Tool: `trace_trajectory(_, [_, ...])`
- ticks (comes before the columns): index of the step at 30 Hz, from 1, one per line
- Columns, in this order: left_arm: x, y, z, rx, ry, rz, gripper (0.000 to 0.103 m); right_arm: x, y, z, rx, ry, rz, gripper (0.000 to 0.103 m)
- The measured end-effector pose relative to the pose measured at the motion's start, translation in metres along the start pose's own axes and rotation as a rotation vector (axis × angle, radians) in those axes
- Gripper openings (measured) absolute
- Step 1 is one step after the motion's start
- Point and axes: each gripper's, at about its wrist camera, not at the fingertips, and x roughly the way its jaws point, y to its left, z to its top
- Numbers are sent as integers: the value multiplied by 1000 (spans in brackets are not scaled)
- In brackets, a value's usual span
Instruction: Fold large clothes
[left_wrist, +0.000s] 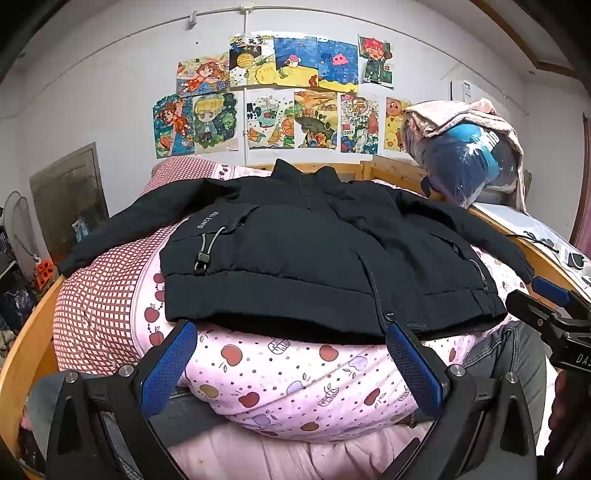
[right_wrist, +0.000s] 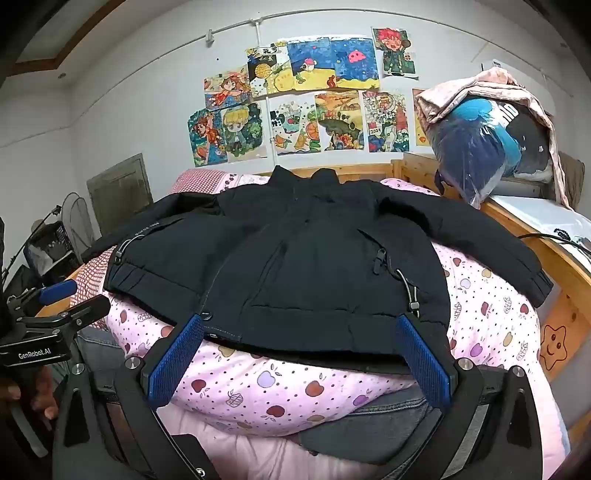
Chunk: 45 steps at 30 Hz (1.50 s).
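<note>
So far, nothing is folded. The black jacket (left_wrist: 314, 251) lies spread face up on the quilt (left_wrist: 295, 376) that covers the bed, collar toward the wall of drawings (left_wrist: 280, 92), both sleeves stretched out to the sides, the front closed. I hold my left tool (left_wrist: 291, 354) spread wide and empty just short of the hem, and my right tool (right_wrist: 301, 349) is likewise wide and empty at the hem's other half. Neither touches the cloth yet, as far as I can tell. By my reckoning the whole job is ahead: sleeves brought in across the body, then the body doubled over. A bagged bundle (right_wrist: 480, 155) sits off to the right.
</note>
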Motion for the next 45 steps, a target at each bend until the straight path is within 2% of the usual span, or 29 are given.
trace_trajectory(45, [-2, 2, -3, -3, 1, -1, 103, 8, -9, -10, 46, 30, 5, 102])
